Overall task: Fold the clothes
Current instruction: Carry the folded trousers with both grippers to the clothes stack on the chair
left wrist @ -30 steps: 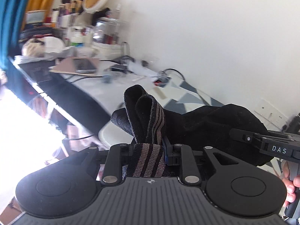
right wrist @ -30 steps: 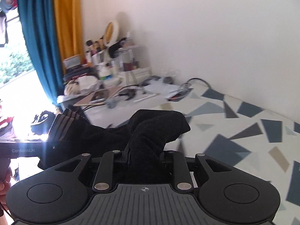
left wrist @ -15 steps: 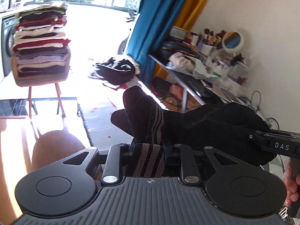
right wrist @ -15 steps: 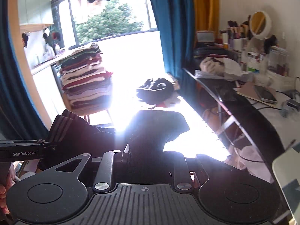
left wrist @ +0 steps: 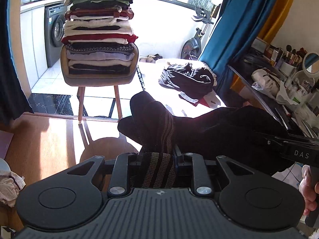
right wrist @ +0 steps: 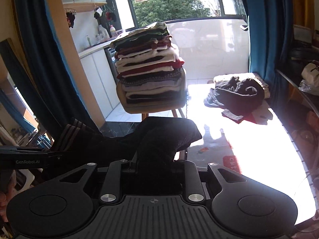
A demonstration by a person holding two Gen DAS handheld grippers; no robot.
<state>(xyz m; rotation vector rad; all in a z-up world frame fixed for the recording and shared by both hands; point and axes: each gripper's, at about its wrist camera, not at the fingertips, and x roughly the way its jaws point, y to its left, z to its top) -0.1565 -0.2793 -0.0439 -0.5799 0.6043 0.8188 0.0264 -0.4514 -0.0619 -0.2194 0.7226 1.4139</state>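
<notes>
Clothes here come down to one dark knitted garment (left wrist: 209, 131), carried in the air between the two grippers. In the left wrist view, the left gripper (left wrist: 159, 157) is seen with its jaws pressed together on a ribbed, striped band of the garment, which bunches up above the jaws in thick rolls; the rest of the cloth runs off to the right, where the right gripper (left wrist: 295, 149) is seen from the side, clamped on the far end. Beyond, a tall stack of folded clothes (left wrist: 99, 33) is piled on a chair (left wrist: 99, 79) at far left, and a loose heap of clothes (left wrist: 189, 79) lies on a sunlit table (left wrist: 153, 83) at far right. In the right wrist view, the right gripper (right wrist: 155, 161) is shown with its jaws pinching a plain dark wad of the garment (right wrist: 165, 137), while the striped band is held at near left by the left gripper (right wrist: 35, 153). The stack (right wrist: 147, 67) and the heap (right wrist: 239, 93) are seen again beyond. The cloth is judged soft, limp and fairly thick, light enough for two pinches yet sagging between them, and not fragile or slippery. A hold is best taken at hems, corners or the ribbed band, where the doubled knit gives the jaws a firm bite; a mid-panel hold would only gather a lump.
</notes>
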